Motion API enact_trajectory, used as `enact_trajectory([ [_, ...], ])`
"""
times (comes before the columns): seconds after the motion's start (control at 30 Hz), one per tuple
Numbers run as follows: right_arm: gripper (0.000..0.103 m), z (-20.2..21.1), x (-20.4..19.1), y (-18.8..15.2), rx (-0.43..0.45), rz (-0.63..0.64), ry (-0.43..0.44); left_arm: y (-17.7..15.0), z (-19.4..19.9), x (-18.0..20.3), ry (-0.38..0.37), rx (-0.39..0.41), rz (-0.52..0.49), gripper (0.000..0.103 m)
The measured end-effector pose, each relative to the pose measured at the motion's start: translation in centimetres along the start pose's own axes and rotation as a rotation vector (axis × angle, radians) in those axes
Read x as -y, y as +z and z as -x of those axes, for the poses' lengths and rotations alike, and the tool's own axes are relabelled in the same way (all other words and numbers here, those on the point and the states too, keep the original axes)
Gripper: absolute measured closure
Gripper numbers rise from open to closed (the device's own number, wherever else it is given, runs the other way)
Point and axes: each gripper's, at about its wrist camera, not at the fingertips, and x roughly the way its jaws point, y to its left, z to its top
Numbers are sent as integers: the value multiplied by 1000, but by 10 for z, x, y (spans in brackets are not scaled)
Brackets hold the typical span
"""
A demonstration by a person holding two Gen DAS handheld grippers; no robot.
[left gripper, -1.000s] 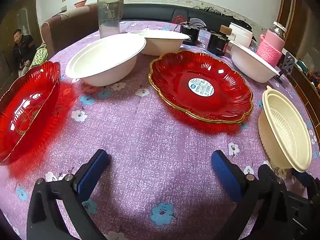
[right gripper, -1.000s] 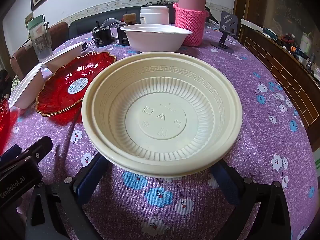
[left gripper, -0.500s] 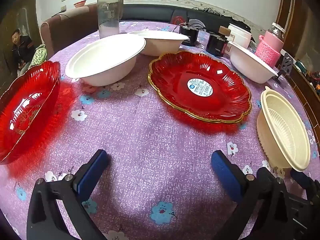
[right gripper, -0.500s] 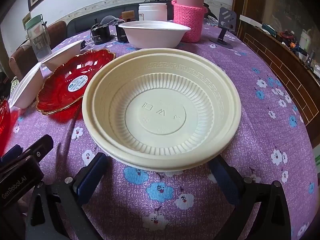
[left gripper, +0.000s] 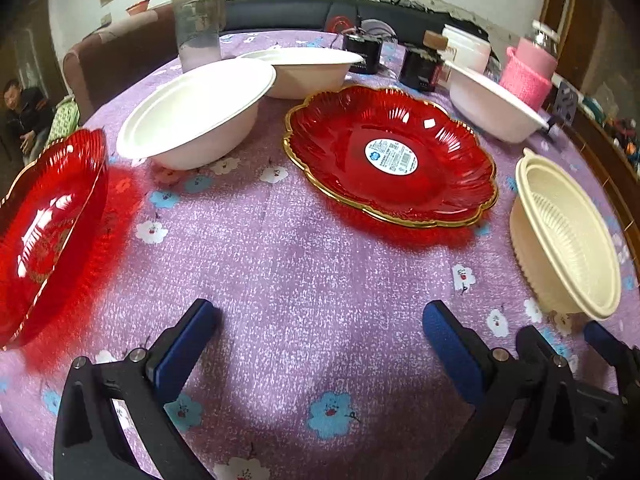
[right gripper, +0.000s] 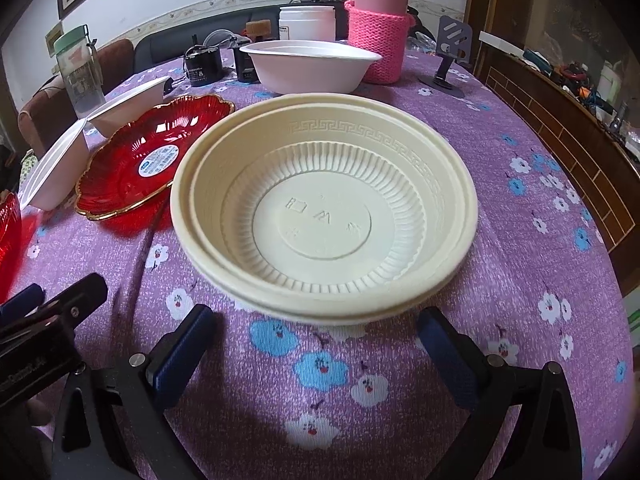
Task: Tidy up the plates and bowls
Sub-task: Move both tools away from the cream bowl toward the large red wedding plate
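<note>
Two nested cream plastic bowls (right gripper: 324, 216) sit on the purple tablecloth right in front of my right gripper (right gripper: 316, 332). That gripper is open, its blue pads just short of the near rim on either side. The same cream bowls (left gripper: 568, 236) appear at the right of the left wrist view. My left gripper (left gripper: 320, 332) is open over bare cloth, holding nothing. Ahead of it lies a gold-rimmed red plate (left gripper: 390, 156), with another red plate (left gripper: 48, 232) at the far left. White bowls (left gripper: 196, 114) (left gripper: 304, 70) (left gripper: 492, 108) stand further back.
A clear bottle (left gripper: 196, 12), dark jars (left gripper: 420, 68), a white tub (right gripper: 306, 24) and a pink knit-sleeved flask (right gripper: 378, 40) crowd the far side. A phone stand (right gripper: 450, 54) is at the right. A person (left gripper: 24, 112) sits beyond the left edge. A wooden ledge (right gripper: 560, 112) runs along the right.
My right gripper has drawn back a little, so the cream bowls' near rim no longer overlaps its pads. The left gripper has barely moved.
</note>
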Motion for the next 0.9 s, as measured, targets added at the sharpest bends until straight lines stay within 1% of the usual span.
enact_trajectory([
  [0.13,1,6,-1,-7,-21,-9,0,-2,1,1,-2,-31,-41,0],
  [0.2,1,8,-1,-11,-21,-2,4,-7,6,-2,-18,-48,-36,0],
  [0.3,1,11,-2,-15,-20,6,10,-15,16,-7,-61,-65,-11,0],
  [0.33,1,12,-2,-16,-19,7,10,-20,23,-10,-92,-65,2,1],
  [0.37,1,12,-2,-17,-18,6,8,-23,28,-11,-112,-58,10,1],
  [0.4,1,13,-2,-18,-17,6,6,-27,39,-14,-141,-33,19,1],
  [0.5,1,16,-2,-21,-13,1,-2,-37,78,-22,-183,90,13,1],
  [0.53,1,17,-2,-22,-13,1,-4,-41,100,-29,-187,166,7,1],
  [0.6,1,19,-1,-23,-14,-4,-7,-46,132,-40,-175,285,0,1],
  [0.63,1,20,0,-24,-10,-9,-13,-52,155,-49,-141,378,-4,1],
  [0.7,1,28,4,-27,19,-32,-24,-60,184,-63,-81,498,-13,1],
  [0.77,1,41,8,-28,80,-53,-25,-71,214,-80,-4,612,-18,1],
  [0.83,1,57,6,-29,144,-53,-26,-78,236,-102,63,694,4,0],
  [0.9,1,77,0,-28,225,-44,-18,-77,249,-120,113,732,38,0],
])
